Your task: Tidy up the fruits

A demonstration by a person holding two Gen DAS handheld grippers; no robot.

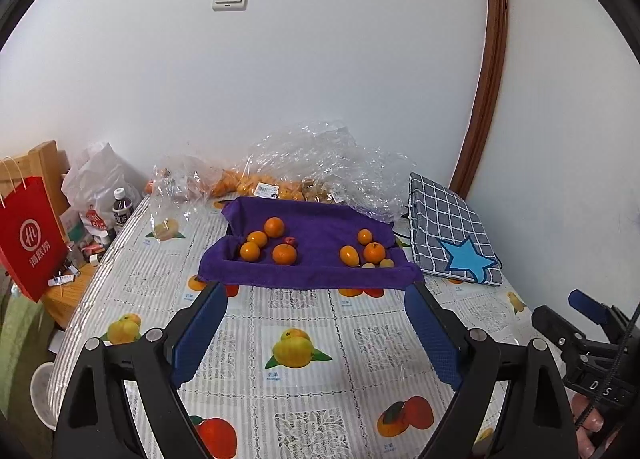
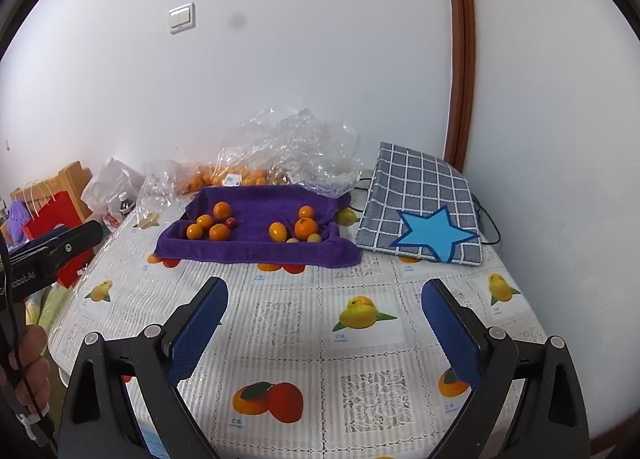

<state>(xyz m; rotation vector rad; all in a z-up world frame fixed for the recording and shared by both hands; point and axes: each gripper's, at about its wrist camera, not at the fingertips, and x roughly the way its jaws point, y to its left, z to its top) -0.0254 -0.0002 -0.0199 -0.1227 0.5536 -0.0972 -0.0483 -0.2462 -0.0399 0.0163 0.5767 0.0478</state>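
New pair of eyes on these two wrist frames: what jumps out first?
The purple towel at mid-table, lining a shallow tray, with orange fruits in a left cluster and a right cluster. Behind it, crumpled clear plastic bags holding more fruit against the wall. To its right, a grey checked bag with a blue star. Both grippers hang open, nothing held.

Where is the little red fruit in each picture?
Left wrist view: the little red fruit sits near the middle of the picture, on the purple towel, among the left bunch of oranges.
Right wrist view: it is left of the middle, same towel, same bunch.
Shared landmark: the blue star on the checked cloth.
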